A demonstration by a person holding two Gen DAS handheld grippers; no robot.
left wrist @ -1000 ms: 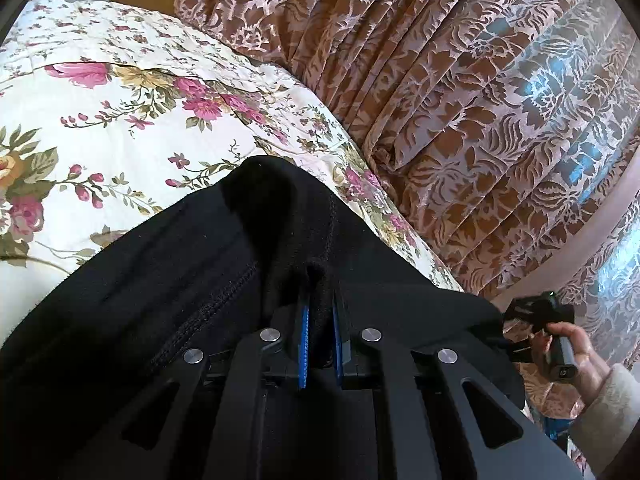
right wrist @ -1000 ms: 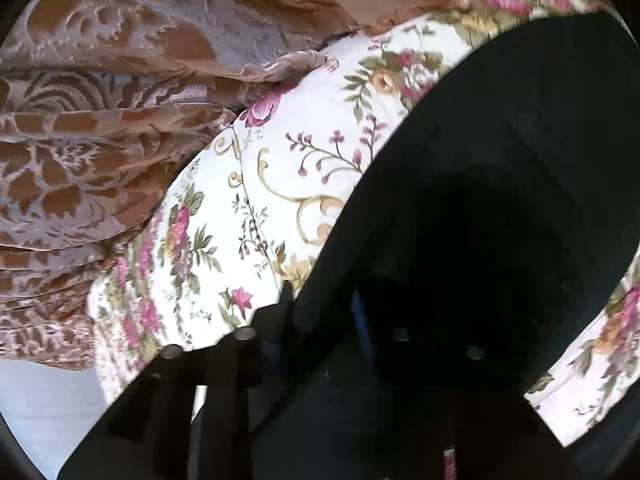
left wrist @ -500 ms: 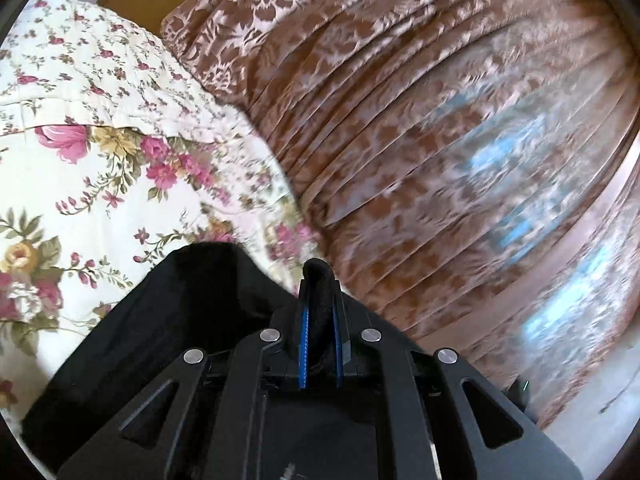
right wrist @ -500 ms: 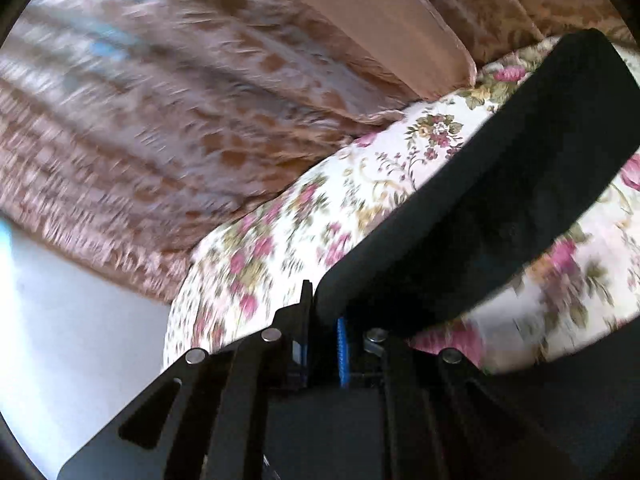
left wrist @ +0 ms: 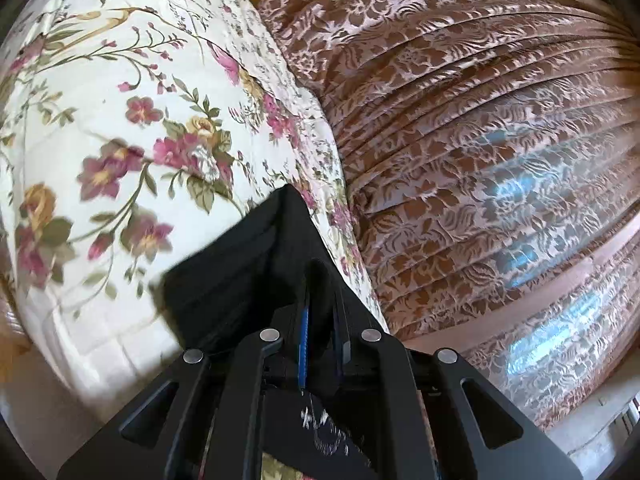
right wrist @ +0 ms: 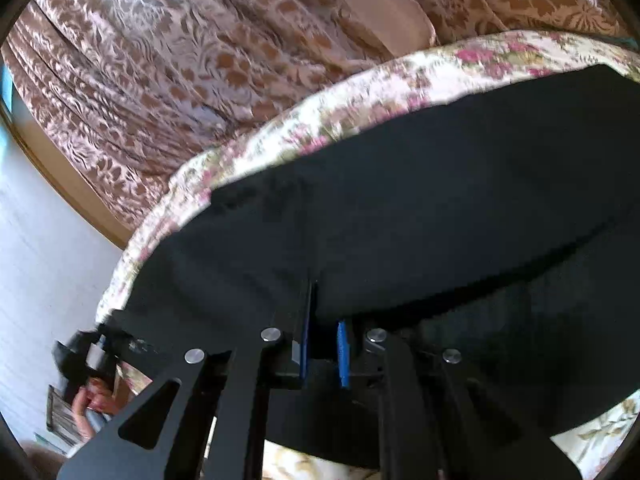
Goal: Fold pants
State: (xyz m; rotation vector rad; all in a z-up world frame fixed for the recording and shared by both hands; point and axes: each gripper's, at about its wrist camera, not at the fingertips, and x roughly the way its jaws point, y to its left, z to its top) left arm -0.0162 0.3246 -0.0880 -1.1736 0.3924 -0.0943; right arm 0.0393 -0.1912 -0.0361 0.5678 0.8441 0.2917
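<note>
The black pants (left wrist: 256, 264) hang from my left gripper (left wrist: 320, 284), which is shut on a fold of the cloth, its blue pads pressed on either side. In the right wrist view the black pants (right wrist: 420, 208) stretch wide across the floral bed. My right gripper (right wrist: 322, 300) is shut on their near edge, cloth pinched between the blue pads. Far left in that view a hand holds the other gripper (right wrist: 86, 354), small and blurred.
A bed with a cream floral quilt (left wrist: 120, 140) lies under the pants, its edge (right wrist: 248, 160) close to pleated brown patterned curtains (left wrist: 480, 160). A white wall (right wrist: 44, 240) is at the left in the right wrist view.
Both grippers swung sideways with the pants. The right jaws closed on the cloth edge. In the left view less black cloth shows and the quilt fills the left side.
</note>
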